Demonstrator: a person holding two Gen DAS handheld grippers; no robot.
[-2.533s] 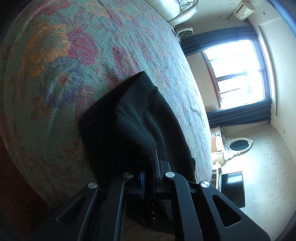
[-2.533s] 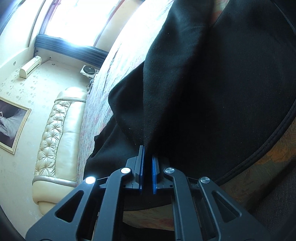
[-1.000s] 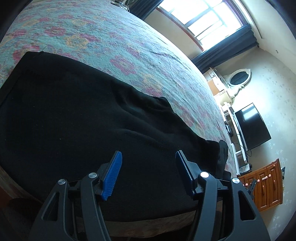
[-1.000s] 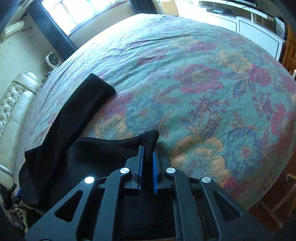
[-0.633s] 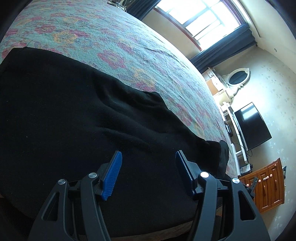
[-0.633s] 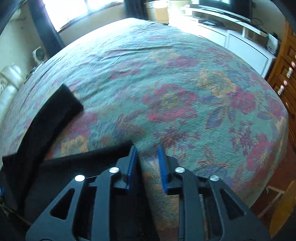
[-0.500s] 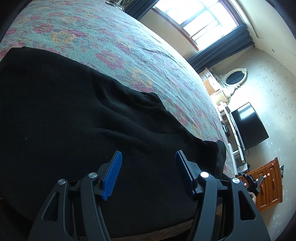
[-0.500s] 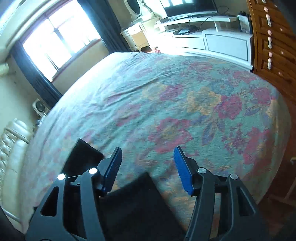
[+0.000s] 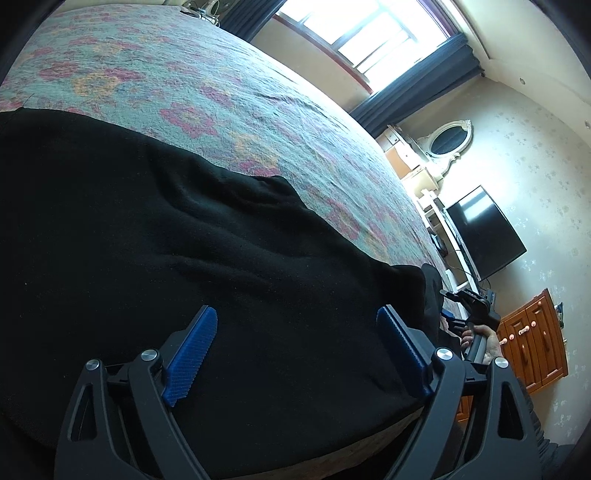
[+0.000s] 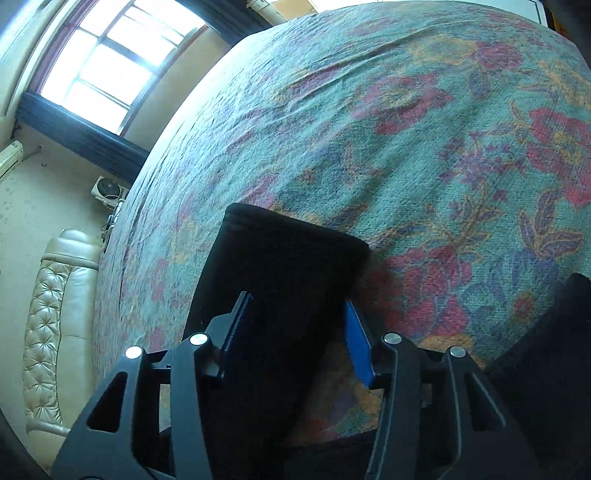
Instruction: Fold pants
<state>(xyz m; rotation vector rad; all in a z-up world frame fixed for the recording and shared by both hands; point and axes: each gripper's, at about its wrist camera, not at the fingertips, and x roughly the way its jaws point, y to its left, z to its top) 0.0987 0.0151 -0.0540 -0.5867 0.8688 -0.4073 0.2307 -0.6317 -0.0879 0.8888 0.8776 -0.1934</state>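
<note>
there is one pair of black pants (image 9: pixel 155 236), and in the right wrist view one pant leg (image 10: pixel 280 280) lies flat on its own. there is one bed cover (image 9: pixel 229 99) with many flowers on it. there are two grippers, the left gripper (image 9: pixel 295 347) and the right gripper (image 10: pixel 295 336), and each has two blue pads. there is one window (image 9: pixel 373 33), one tv (image 9: pixel 484 232), one round mirror (image 9: pixel 448 138), one wooden cabinet (image 9: pixel 532 347) and one hand (image 9: pixel 487 343).

floral bed (image 9: pixel 236 96), black pants (image 9: pixel 184 240) spread
</note>
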